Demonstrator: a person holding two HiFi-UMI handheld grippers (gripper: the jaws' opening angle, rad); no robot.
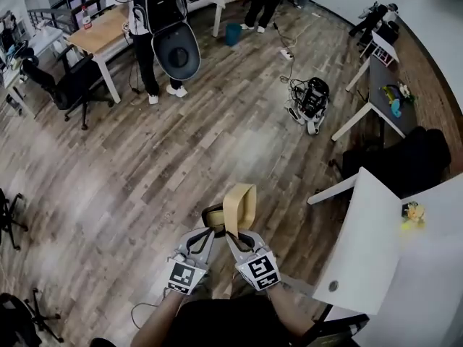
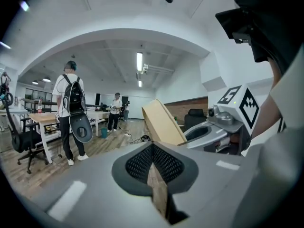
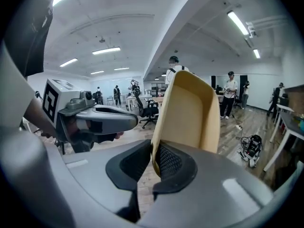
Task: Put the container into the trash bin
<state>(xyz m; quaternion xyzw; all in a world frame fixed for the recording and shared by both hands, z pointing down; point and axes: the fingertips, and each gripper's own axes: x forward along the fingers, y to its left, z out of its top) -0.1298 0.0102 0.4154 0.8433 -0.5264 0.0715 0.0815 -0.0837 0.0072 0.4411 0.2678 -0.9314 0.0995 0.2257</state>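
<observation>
A tan paper container [image 1: 240, 204] stands upright above the wooden floor, close in front of me. My right gripper [image 1: 236, 235] is shut on its lower wall, and the pads [image 3: 170, 161] pinch the thin edge in the right gripper view, where the container [image 3: 187, 113] rises tall. My left gripper [image 1: 206, 231] hangs just left of it with its jaws shut and nothing clearly between them. The left gripper view shows those closed jaws [image 2: 153, 158] with the container [image 2: 164, 123] to their right. A small blue bin [image 1: 233, 33] stands far off by a table.
A person with a backpack and a round black case [image 1: 163, 31] stands ahead on the left, beside a wooden table [image 1: 101, 31] and an office chair [image 1: 69, 85]. A wheeled device with cables [image 1: 311, 101] lies on the floor. White tables [image 1: 376, 244] are at my right.
</observation>
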